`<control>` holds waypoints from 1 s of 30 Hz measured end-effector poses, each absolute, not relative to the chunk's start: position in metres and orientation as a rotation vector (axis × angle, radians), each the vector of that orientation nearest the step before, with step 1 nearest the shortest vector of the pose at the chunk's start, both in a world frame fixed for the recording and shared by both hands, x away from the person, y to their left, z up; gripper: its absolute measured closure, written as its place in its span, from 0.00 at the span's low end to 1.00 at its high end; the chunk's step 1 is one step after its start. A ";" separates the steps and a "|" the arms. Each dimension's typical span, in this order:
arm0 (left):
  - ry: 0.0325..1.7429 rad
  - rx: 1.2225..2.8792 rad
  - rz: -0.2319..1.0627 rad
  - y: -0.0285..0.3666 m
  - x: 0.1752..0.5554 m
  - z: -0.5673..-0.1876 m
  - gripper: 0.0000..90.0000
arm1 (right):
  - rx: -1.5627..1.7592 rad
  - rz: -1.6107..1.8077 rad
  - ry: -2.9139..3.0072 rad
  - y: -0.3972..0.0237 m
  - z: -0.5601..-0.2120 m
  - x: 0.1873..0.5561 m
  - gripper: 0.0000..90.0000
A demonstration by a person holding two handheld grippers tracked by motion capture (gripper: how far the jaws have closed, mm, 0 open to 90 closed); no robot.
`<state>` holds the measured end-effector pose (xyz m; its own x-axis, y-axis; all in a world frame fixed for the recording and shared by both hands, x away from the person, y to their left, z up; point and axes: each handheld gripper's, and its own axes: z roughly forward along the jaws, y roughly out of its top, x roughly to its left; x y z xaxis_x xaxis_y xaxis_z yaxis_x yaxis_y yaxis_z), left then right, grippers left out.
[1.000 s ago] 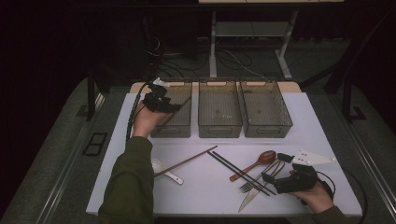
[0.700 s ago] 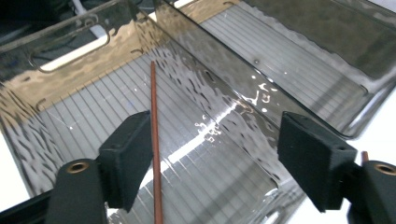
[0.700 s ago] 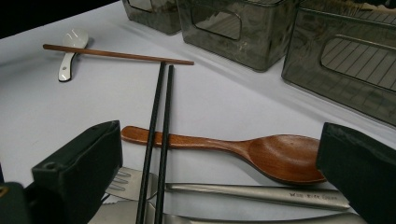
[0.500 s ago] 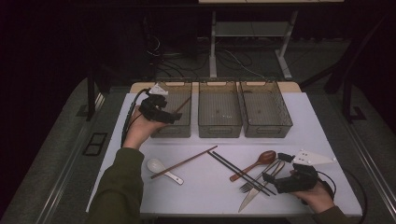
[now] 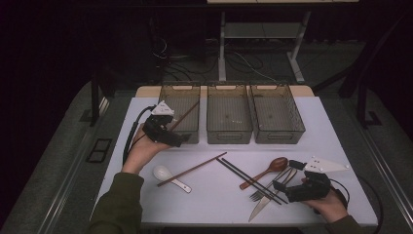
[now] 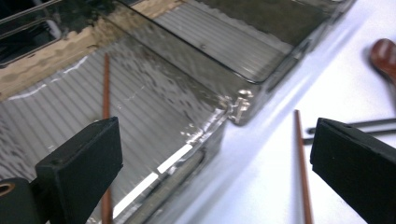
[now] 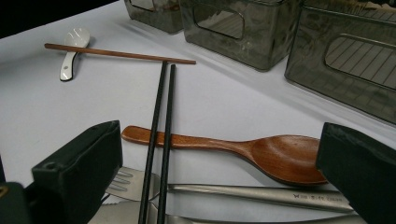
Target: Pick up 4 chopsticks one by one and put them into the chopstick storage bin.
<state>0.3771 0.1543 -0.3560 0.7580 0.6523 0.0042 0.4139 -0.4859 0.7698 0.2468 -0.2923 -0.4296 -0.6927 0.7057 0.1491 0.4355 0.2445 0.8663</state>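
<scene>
Left gripper (image 5: pixel 181 142) held forward, its fingers (image 6: pixel 81 170) just spread wide, nothing between; right gripper (image 5: pixel 278 186) low, fingers wide apart

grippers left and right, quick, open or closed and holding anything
Left gripper: open, holding nothing; its jaws have just been opening, by the left bin with a brown chopstick inside.
Right gripper: open, holding nothing.

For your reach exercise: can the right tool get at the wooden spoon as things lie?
Probably yes. The right tool stands open just short of the wooden spoon, whose bowl lies bare; only the black chopsticks cross its handle.
</scene>
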 end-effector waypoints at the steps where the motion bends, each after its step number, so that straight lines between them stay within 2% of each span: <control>1: 0.786 2.150 0.383 0.153 0.374 -0.356 0.00 | 1.059 1.425 2.250 -0.292 -0.430 0.247 0.01; 17: 0.691 2.147 0.345 0.137 0.334 -0.382 0.00 | 1.052 1.428 2.284 -0.287 -0.434 0.249 0.01; 23: 0.693 2.158 0.330 0.138 0.324 -0.399 0.05 | 1.047 1.428 2.281 -0.287 -0.433 0.249 0.01; 26: 0.688 2.173 0.313 0.140 0.320 -0.406 0.09 | 1.048 1.422 2.282 -0.286 -0.433 0.249 0.01; 28: 0.699 2.154 0.300 0.141 0.318 -0.410 0.17 | 1.050 1.417 2.283 -0.286 -0.433 0.249 0.01; 30: 0.703 2.155 0.288 0.141 0.317 -0.411 0.18 | 1.049 1.417 2.283 -0.286 -0.433 0.248 0.01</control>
<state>0.3171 0.1409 -0.4113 0.8169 0.5757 -0.0361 0.3853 -0.4980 0.7768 0.2484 -0.2859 -0.4329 -0.7071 0.6909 0.1505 0.4415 0.2652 0.8572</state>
